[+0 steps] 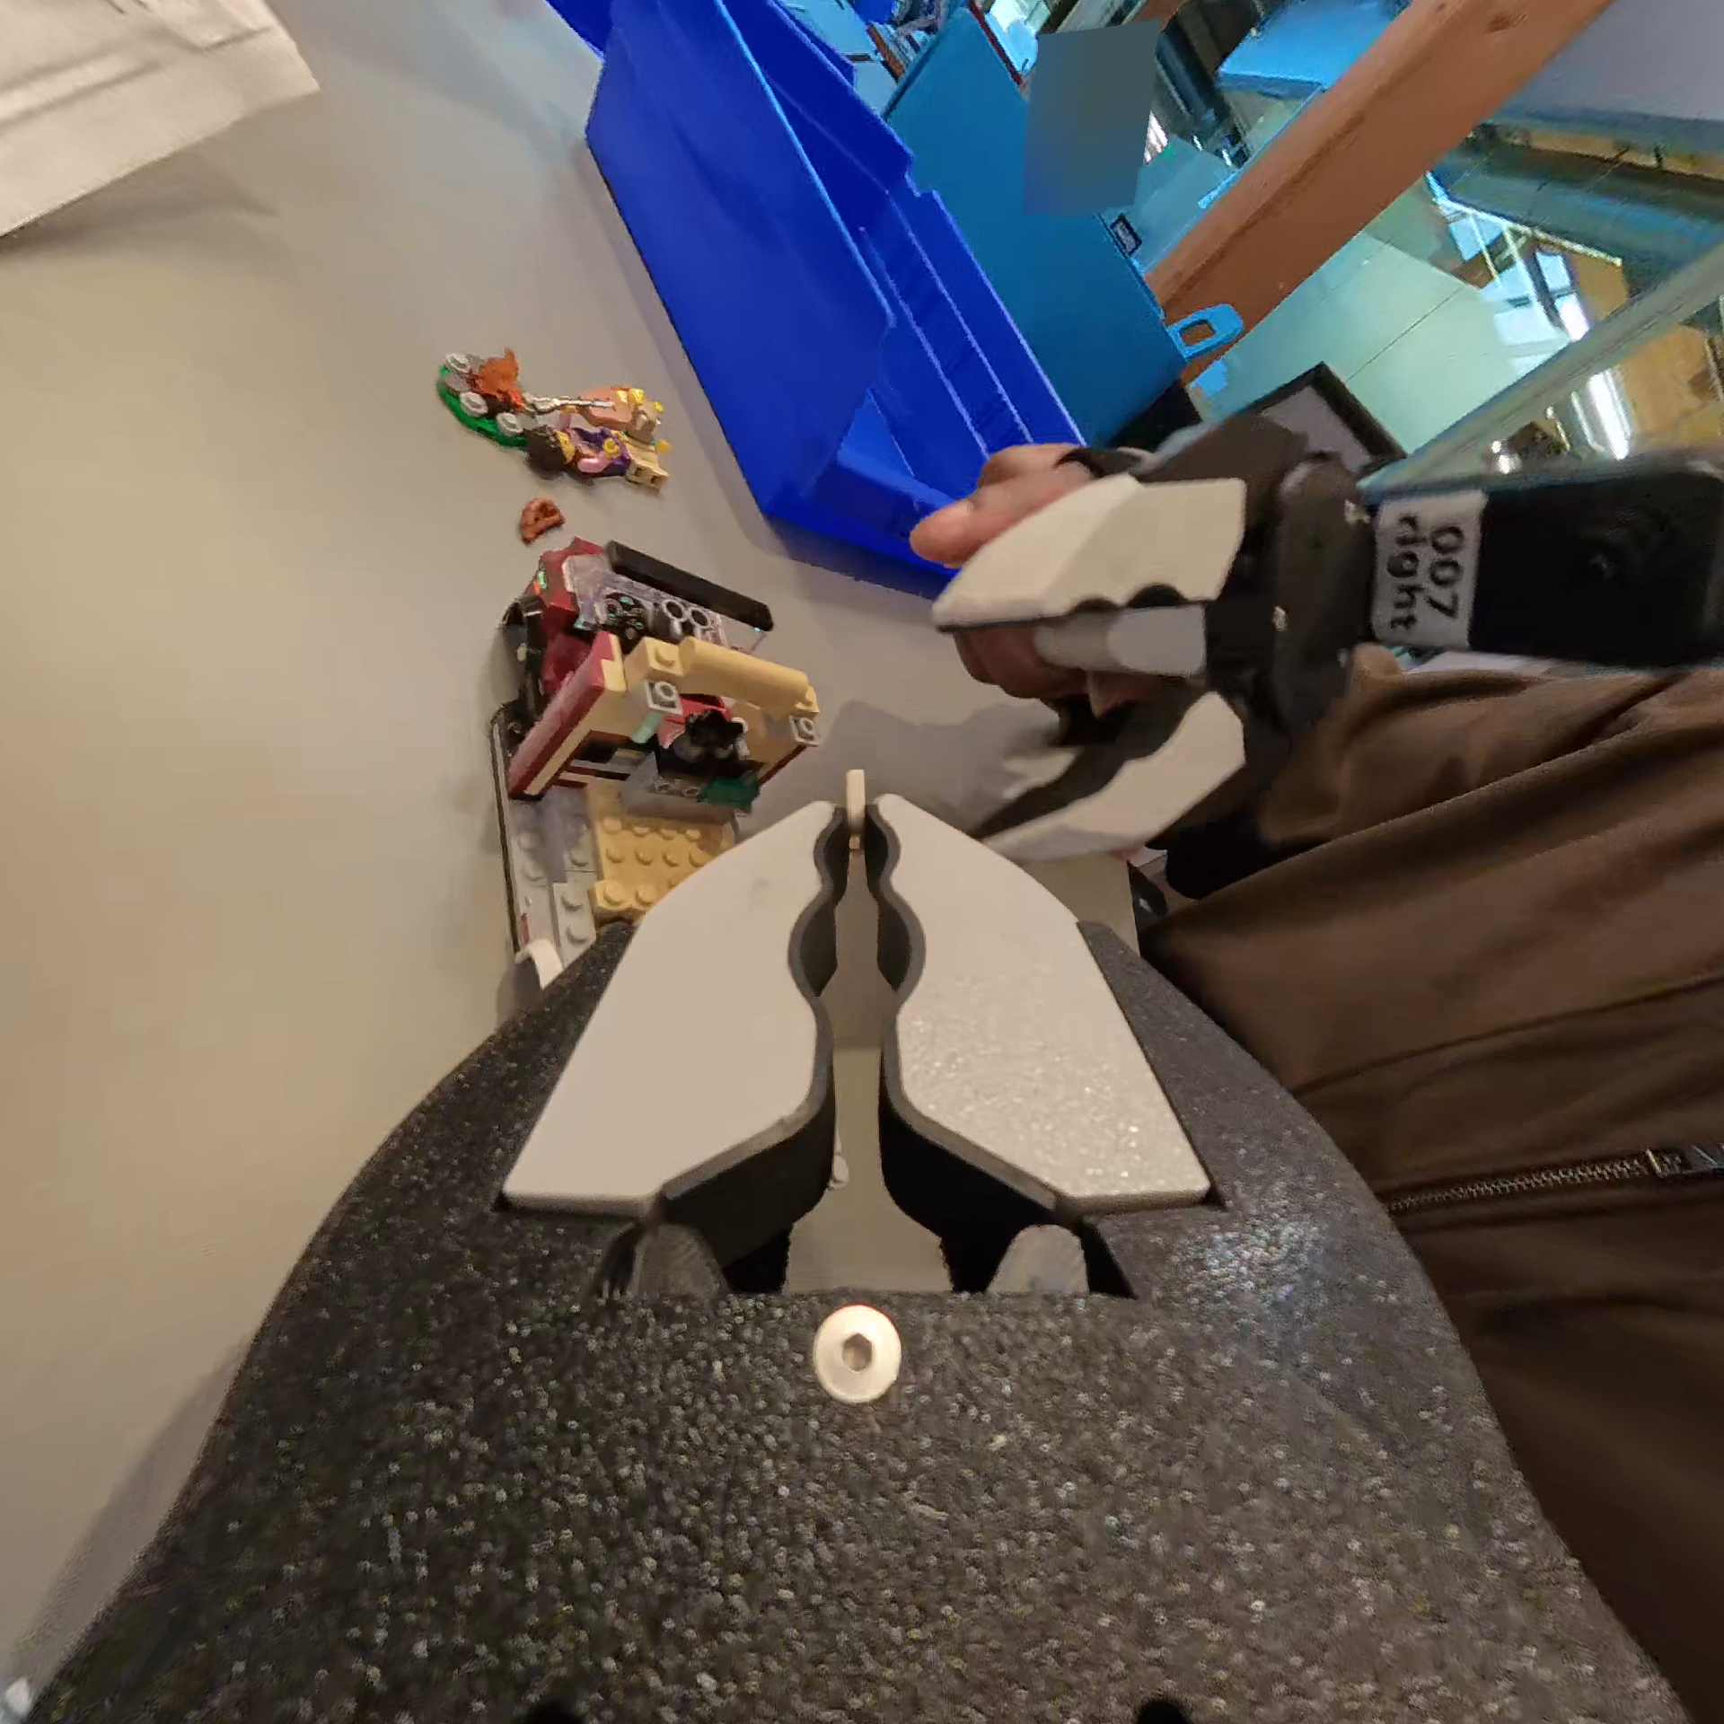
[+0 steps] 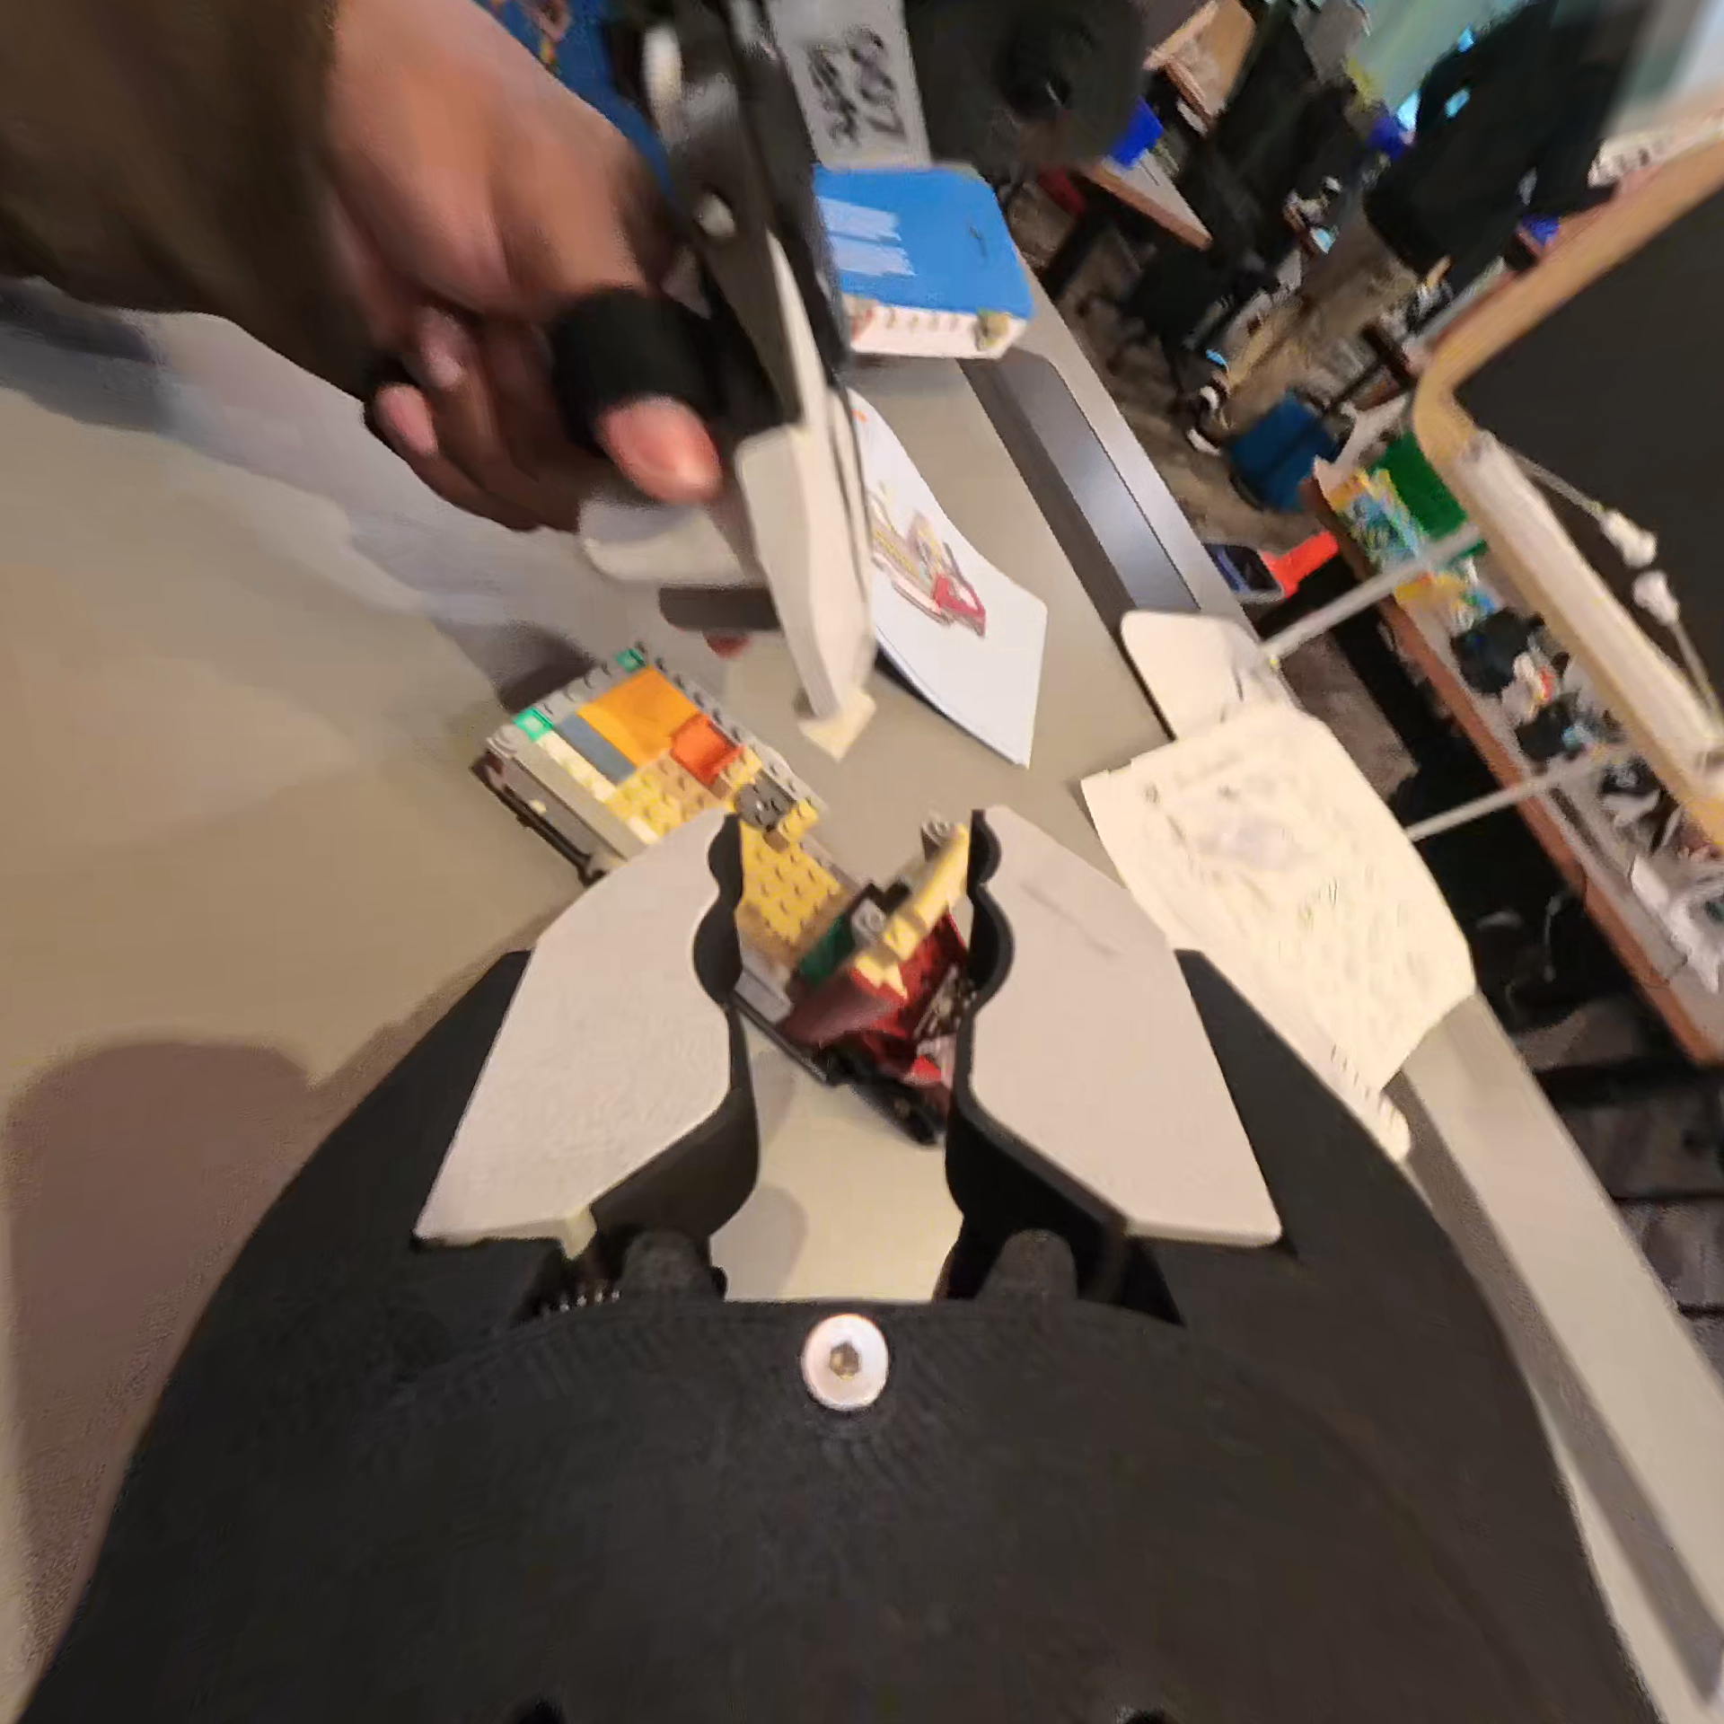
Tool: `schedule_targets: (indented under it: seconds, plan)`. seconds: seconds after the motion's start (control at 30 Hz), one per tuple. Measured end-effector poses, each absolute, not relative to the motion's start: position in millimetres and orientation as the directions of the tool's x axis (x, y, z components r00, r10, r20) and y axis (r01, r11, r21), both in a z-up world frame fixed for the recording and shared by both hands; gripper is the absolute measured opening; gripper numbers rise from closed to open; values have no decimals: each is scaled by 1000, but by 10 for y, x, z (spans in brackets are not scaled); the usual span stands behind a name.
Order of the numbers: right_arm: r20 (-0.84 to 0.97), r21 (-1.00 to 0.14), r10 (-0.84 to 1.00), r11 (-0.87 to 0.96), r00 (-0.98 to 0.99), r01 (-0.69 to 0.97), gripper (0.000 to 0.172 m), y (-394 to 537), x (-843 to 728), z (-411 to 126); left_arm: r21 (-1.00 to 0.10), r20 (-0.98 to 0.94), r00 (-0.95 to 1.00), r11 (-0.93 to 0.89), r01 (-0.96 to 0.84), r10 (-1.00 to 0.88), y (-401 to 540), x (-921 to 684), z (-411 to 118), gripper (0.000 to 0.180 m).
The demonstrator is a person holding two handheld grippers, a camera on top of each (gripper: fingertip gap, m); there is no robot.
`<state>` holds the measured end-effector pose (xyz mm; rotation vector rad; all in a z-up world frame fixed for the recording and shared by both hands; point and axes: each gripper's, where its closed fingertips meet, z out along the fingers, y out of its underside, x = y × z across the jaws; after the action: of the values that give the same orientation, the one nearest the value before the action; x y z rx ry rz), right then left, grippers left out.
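Left hand-held gripper (image 1: 854,816) closed on a small cream brick piece (image 1: 854,802), pinched at the very fingertips; could slip out, so little of it being caught. Right hand-held gripper (image 2: 849,858) spread wide around a dark red and tan brick model (image 2: 877,970), pads not clearly pressing; could knock parts loose if tilted. Blue bins (image 1: 793,280) toward the far table (image 1: 233,653) edge, papers (image 2: 1278,896) overhanging the right edge; open room on the left.

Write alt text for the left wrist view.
The left gripper pinches a small cream piece above a grey table, beside a brick model. The right gripper hovers open nearby.
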<state>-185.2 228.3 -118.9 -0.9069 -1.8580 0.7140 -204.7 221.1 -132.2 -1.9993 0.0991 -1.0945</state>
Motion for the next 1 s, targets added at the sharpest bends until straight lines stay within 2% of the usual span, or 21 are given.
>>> schedule_targets:
  seconds: [0.23, 0.57, 0.73, 1.0]
  plan:
    - [646, -626, 648, 752, -403, 205, 46, 2092, -2112, -1327, -634, 757, 514, -641, 432, -403, 2130, -2001, -1346, 3]
    - [548, -740, 746, 644, -380, 197, 43, 1999, -2126, -1416, -576, 812, 485, -579, 577, -325, 2154, -1980, -1333, 3]
    - [543, -746, 755, 634, -367, 202, 42, 2056, -2184, -1472, -524, 848, 438, -600, 604, -298, 2152, -1999, -1414, 3]
    - [539, -769, 783, 608, -311, 200, 38, 2171, -2169, -1425, -513, 855, 431, -599, 615, -289, 2150, -2065, -1428, 3]
